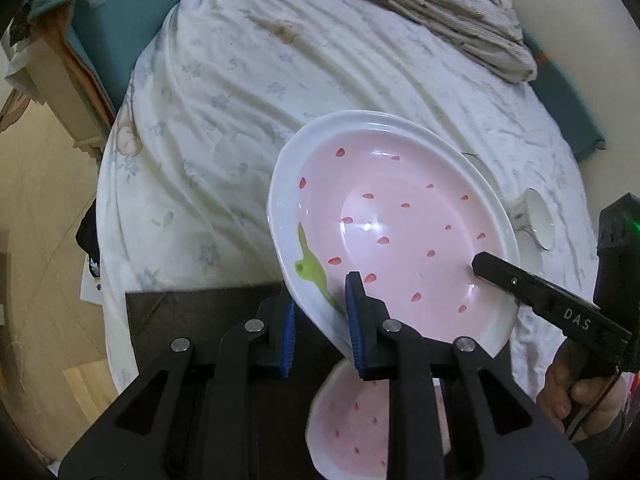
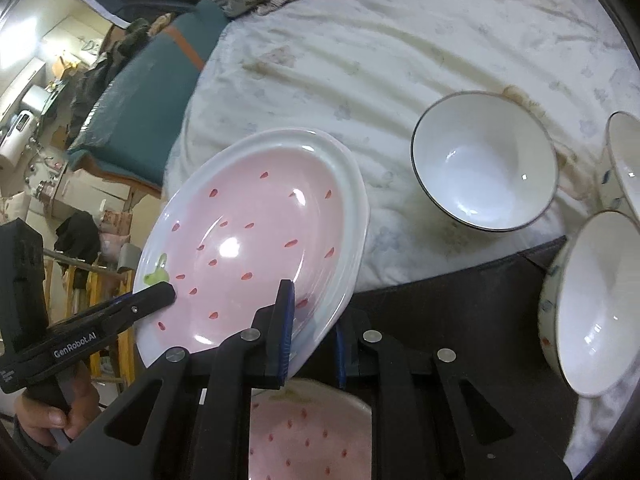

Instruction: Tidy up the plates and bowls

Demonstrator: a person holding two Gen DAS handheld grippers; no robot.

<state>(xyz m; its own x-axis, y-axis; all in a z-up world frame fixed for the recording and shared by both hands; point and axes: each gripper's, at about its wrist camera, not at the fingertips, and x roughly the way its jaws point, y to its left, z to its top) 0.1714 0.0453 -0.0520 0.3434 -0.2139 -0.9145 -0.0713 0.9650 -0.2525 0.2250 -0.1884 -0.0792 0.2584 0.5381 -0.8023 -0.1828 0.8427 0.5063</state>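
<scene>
Clearly both grippers shared one load: the strawberry plate (image 1: pixel 400 224), pink with red seeds, was held tilted in the air above the cloth-covered table (image 1: pixel 224 128). The left gripper (image 1: pixel 320 320) pinched its near rim, and the right gripper (image 2: pixel 310 328) pinched the opposite rim. A matching second plate (image 2: pixel 312 432) lay directly below on the dark mat (image 2: pixel 460 300), probably the stacking target. Three bowls (image 2: pixel 484 160) waited to the right. Lowering well likely meant levelling the plate first, centring it, and descending with both hands together before either grip was released.
</scene>
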